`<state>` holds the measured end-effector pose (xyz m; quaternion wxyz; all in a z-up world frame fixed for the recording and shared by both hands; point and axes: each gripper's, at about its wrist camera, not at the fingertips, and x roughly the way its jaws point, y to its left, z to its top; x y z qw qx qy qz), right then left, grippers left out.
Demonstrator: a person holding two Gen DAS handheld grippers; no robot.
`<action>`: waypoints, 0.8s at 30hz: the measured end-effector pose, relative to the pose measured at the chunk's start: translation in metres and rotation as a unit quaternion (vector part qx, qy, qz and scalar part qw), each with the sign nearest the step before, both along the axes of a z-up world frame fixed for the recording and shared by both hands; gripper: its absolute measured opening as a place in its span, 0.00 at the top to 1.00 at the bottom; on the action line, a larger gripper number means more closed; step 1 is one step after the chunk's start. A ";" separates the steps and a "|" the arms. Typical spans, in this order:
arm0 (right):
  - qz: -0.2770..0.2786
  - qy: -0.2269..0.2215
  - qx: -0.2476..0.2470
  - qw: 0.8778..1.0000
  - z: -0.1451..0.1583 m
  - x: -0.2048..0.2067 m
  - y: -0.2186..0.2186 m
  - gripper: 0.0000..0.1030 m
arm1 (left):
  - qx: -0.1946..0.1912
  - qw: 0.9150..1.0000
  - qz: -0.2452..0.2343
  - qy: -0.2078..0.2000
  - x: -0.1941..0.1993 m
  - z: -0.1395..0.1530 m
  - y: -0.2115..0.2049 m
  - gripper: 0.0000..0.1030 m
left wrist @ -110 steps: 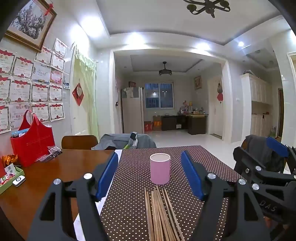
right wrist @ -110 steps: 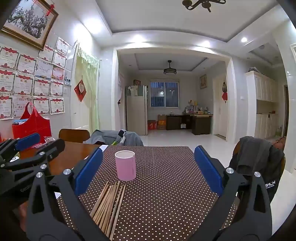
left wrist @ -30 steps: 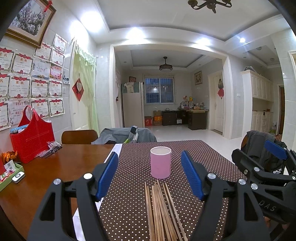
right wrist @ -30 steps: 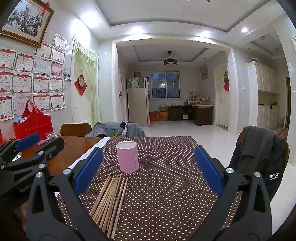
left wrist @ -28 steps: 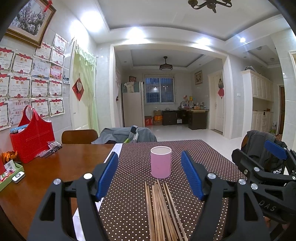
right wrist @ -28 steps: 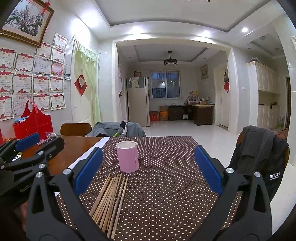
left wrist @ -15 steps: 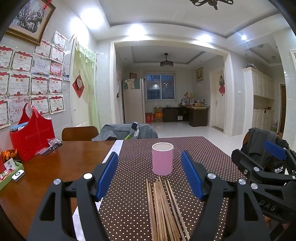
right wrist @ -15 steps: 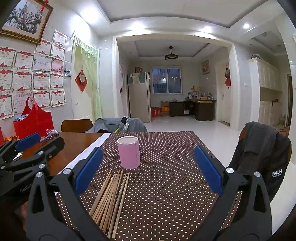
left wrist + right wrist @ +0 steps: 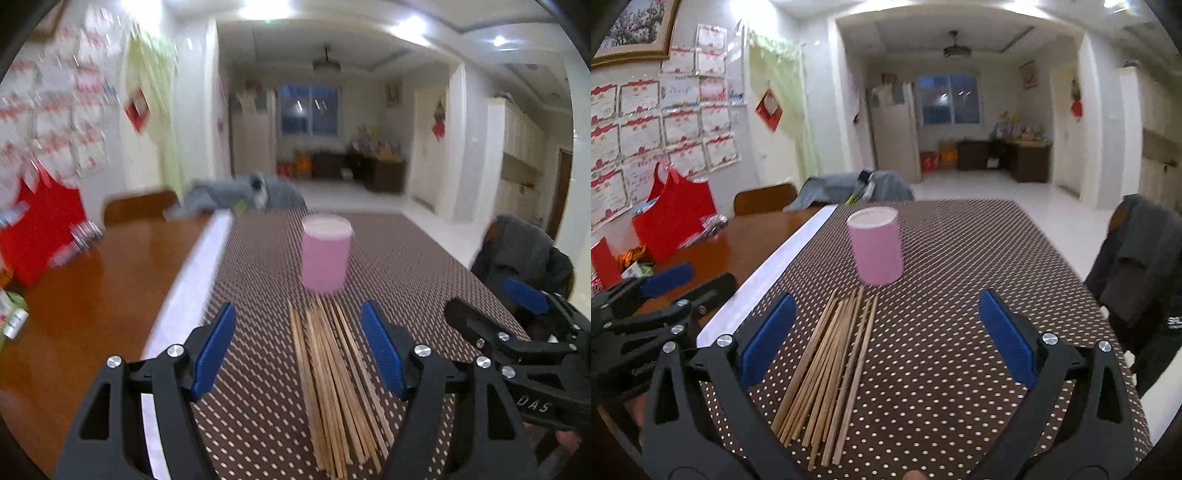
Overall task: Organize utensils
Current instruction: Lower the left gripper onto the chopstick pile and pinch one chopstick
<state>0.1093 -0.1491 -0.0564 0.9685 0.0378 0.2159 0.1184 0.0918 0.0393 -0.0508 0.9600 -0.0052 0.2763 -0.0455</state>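
Bundle of light wooden chopsticks (image 9: 334, 384) lies flat on the brown dotted counter (image 9: 960, 332) just before the upright pink cylindrical cup (image 9: 876, 245). I read left gripper (image 9: 299, 349) and right gripper (image 9: 886, 336) fingers wide, holding nothing.

Pink cup (image 9: 876, 247); tan chopsticks (image 9: 831, 354); brown white-dotted tablecloth (image 9: 960, 295); red bag (image 9: 676, 218); blue-padded black tongs (image 9: 886, 332).
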 end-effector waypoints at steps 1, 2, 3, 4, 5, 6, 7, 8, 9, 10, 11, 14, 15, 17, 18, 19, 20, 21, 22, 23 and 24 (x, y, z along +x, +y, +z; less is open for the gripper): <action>0.007 0.007 -0.002 1.000 -0.002 0.003 0.002 0.06 | -0.009 1.000 -0.006 0.019 0.007 -0.005 0.004 0.33; 0.012 0.016 -0.008 1.000 -0.005 0.007 0.005 0.06 | -0.015 0.999 -0.006 0.042 0.015 -0.011 0.009 0.33; 0.013 0.023 -0.013 1.000 -0.007 0.011 0.007 0.06 | -0.014 0.998 -0.001 0.059 0.022 -0.017 0.013 0.33; 0.013 0.031 -0.017 0.999 -0.010 0.014 0.009 0.06 | -0.010 0.997 0.003 0.071 0.028 -0.022 0.016 0.33; 0.016 0.043 -0.017 0.999 -0.013 0.019 0.011 0.06 | -0.008 0.996 0.003 0.088 0.036 -0.028 0.019 0.33; 0.020 0.054 -0.017 0.998 -0.017 0.023 0.011 0.06 | -0.012 0.994 -0.001 0.108 0.044 -0.034 0.022 0.33; 0.024 0.073 -0.015 0.997 -0.021 0.030 0.012 0.06 | -0.019 0.992 -0.005 0.124 0.049 -0.040 0.025 0.33; 0.025 0.083 -0.014 0.996 -0.025 0.034 0.012 0.06 | -0.029 0.989 -0.010 0.145 0.055 -0.047 0.029 0.33; 0.030 0.096 -0.011 0.995 -0.029 0.038 0.013 0.06 | -0.042 0.984 -0.017 0.171 0.064 -0.054 0.033 0.33; 0.036 0.106 -0.009 0.994 -0.033 0.043 0.013 0.06 | -0.050 0.981 -0.022 0.187 0.069 -0.061 0.034 0.33; 0.037 0.117 -0.012 0.992 -0.037 0.048 0.013 0.06 | -0.055 0.977 -0.025 0.204 0.076 -0.067 0.036 0.33; 0.034 0.146 -0.034 0.988 -0.046 0.058 0.015 0.06 | -0.061 0.970 -0.029 0.234 0.091 -0.083 0.038 0.33; 0.033 0.156 -0.040 0.986 -0.049 0.062 0.017 0.06 | -0.058 0.968 -0.027 0.244 0.098 -0.088 0.038 0.33; 0.032 0.177 -0.044 0.983 -0.055 0.069 0.017 0.06 | -0.048 0.964 -0.025 0.259 0.108 -0.097 0.035 0.33; 0.030 0.189 -0.045 0.981 -0.058 0.073 0.017 0.06 | -0.041 0.963 -0.024 0.265 0.111 -0.100 0.032 0.33; 0.029 0.203 -0.047 0.978 -0.062 0.076 0.017 0.06 | -0.033 0.961 -0.024 0.273 0.116 -0.105 0.030 0.33; 0.028 0.215 -0.046 0.975 -0.065 0.082 0.017 0.06 | -0.030 0.959 -0.025 0.280 0.119 -0.109 0.028 0.33; 0.028 0.224 -0.044 0.973 -0.067 0.085 0.016 0.06 | -0.025 0.957 -0.023 0.286 0.123 -0.114 0.026 0.33; 0.026 0.234 -0.044 0.971 -0.069 0.089 0.014 0.06 | -0.023 0.956 -0.020 0.290 0.125 -0.117 0.024 0.33; 0.023 0.240 -0.045 0.970 -0.070 0.092 0.014 0.06 | -0.022 0.956 -0.020 0.293 0.126 -0.119 0.023 0.33; 0.018 0.247 -0.042 0.968 -0.072 0.095 0.012 0.06 | -0.022 0.955 -0.021 0.294 0.127 -0.119 0.022 0.33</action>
